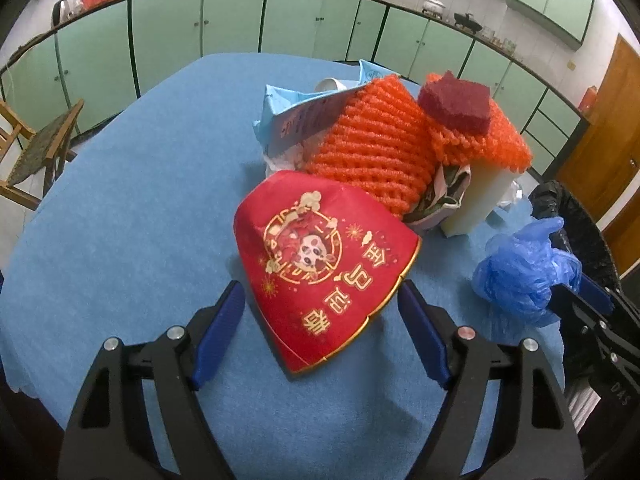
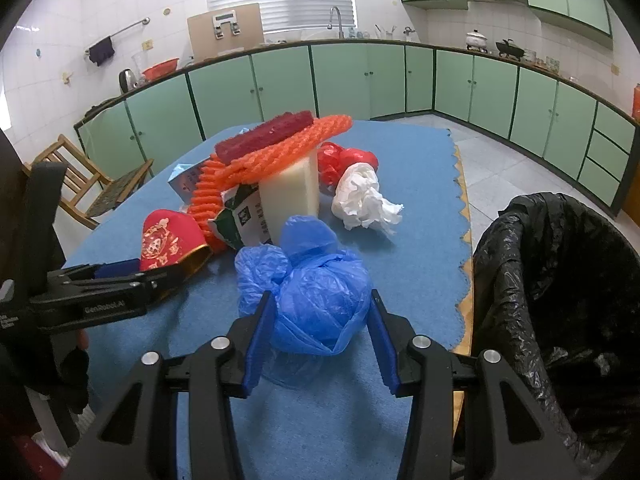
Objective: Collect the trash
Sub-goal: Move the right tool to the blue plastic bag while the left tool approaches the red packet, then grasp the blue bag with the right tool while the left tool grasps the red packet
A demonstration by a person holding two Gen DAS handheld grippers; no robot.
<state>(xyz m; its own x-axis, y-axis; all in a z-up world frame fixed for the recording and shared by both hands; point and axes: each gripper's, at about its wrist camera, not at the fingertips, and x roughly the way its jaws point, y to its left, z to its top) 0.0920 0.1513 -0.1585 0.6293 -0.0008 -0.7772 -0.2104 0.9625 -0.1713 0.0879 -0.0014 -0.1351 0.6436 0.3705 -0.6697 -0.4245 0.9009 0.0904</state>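
Note:
A flattened red paper cup with gold print [image 1: 320, 260] lies on the blue table cloth [image 1: 120, 220]. My left gripper [image 1: 322, 312] is open, its blue pads on either side of the cup's near end. A crumpled blue plastic bag [image 2: 316, 292] lies near the table's right edge; it also shows in the left wrist view [image 1: 524, 268]. My right gripper [image 2: 320, 332] is open around the bag, a pad close to each side. Behind lie orange foam netting [image 1: 376, 148], a maroon sponge [image 1: 456, 104] and a white foam block [image 2: 290, 192].
A bin lined with a black bag [image 2: 560, 280] stands off the table's right edge. White crumpled tissue [image 2: 360, 196] and a red plastic bag [image 2: 344, 160] lie behind the pile. A wooden chair [image 2: 80, 184] stands at the far left. Green cabinets line the walls.

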